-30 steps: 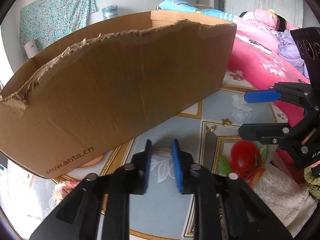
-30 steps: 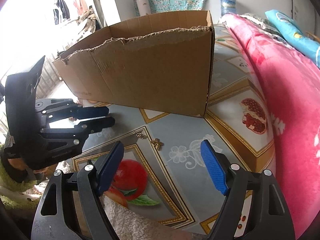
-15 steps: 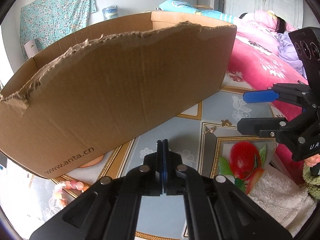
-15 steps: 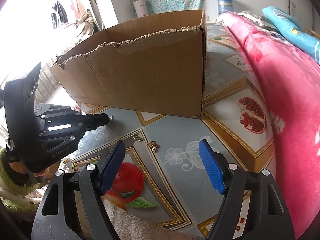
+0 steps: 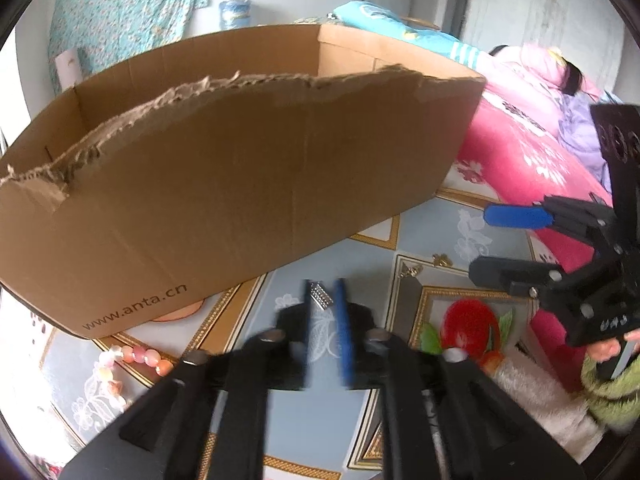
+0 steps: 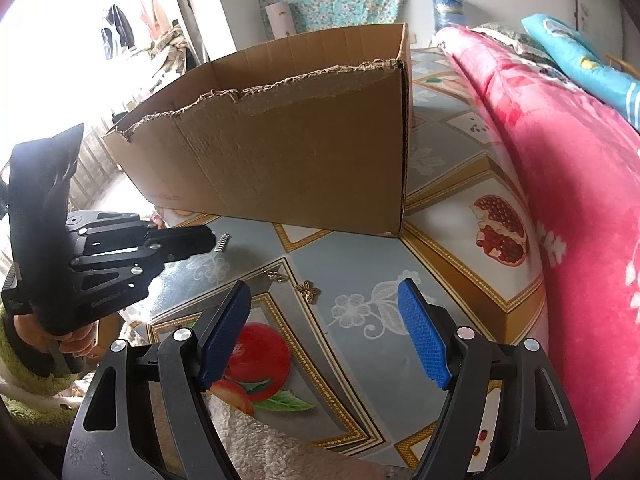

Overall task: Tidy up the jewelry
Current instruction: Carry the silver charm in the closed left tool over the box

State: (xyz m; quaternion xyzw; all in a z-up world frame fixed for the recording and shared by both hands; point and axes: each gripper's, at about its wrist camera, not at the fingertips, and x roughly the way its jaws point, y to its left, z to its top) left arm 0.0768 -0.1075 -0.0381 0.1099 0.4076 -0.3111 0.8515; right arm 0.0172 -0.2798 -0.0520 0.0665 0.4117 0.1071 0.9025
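Note:
My left gripper (image 5: 325, 300) is slightly open and motion-blurred; a small silver rhinestone clip (image 5: 322, 297) sits between its blue tips, just off the left pad. In the right wrist view the clip (image 6: 221, 242) hangs free just past the left gripper's tips (image 6: 208, 239), above the table. My right gripper (image 6: 324, 312) is open and empty, low over the table. A gold butterfly charm (image 6: 307, 291) and a small gold pendant (image 6: 275, 275) lie ahead of it. Both also show in the left view: the charm (image 5: 441, 259) and the pendant (image 5: 412, 270). The open cardboard box (image 5: 240, 184) stands behind.
A pink bead bracelet (image 5: 136, 356) lies by the box's near left corner. A white towel (image 5: 540, 404) lies at the table's near right. A pink blanket (image 6: 560, 184) on a bed borders the table on the right. The patterned tablecloth (image 6: 360, 264) covers the table.
The left gripper shut on the silver clip half a second ago; now its jaws have parted and the clip is loose between them. The right gripper stayed open and shifted little.

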